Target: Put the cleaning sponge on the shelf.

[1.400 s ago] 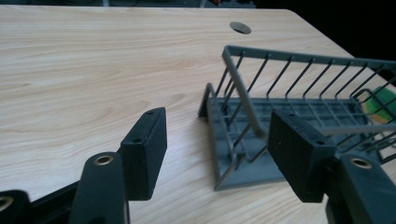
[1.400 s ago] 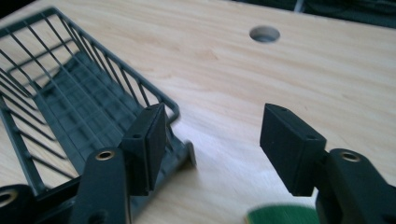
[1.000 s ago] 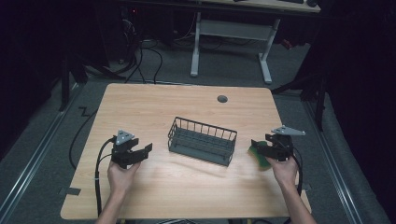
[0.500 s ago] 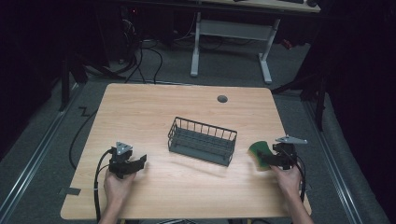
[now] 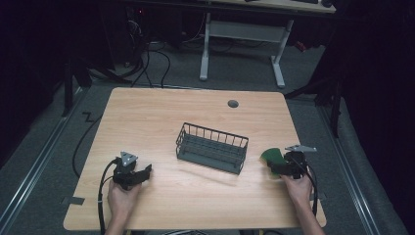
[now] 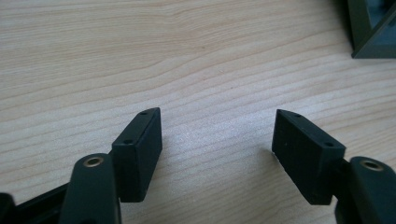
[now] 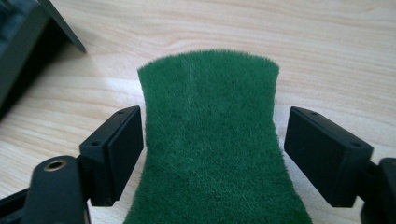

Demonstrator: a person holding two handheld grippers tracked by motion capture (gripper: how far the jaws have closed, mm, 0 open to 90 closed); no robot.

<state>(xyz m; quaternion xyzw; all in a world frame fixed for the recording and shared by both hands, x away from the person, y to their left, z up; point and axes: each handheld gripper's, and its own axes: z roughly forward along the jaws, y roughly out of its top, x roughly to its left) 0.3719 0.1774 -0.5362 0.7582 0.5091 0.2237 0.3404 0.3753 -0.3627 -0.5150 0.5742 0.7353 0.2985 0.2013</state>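
Observation:
A green scouring pad (image 7: 208,93) lies on the wooden table (image 5: 161,112) at the right, next to a dark wire basket (image 5: 211,134) in the middle. My right gripper (image 7: 212,135) straddles the pad. Its jaws have just been opening, and the right one stands clear of the pad's edge. In the high view the right gripper (image 5: 274,166) sits low on the table with the pad (image 5: 270,156) at its tips. My left gripper (image 6: 217,140) is open over bare wood; its jaws have just been opening with nothing between them. It rests at the front left (image 5: 145,171).
The basket's corner shows at the top right of the left gripper view (image 6: 373,28) and the top left of the right gripper view (image 7: 23,42). A cable hole (image 5: 233,104) sits near the table's far edge. A white desk frame (image 5: 240,34) stands beyond, with cables on the floor.
Both hands have come down onto the table. The right gripper brought the green pad down with it, and its jaws now stand spread around the pad.

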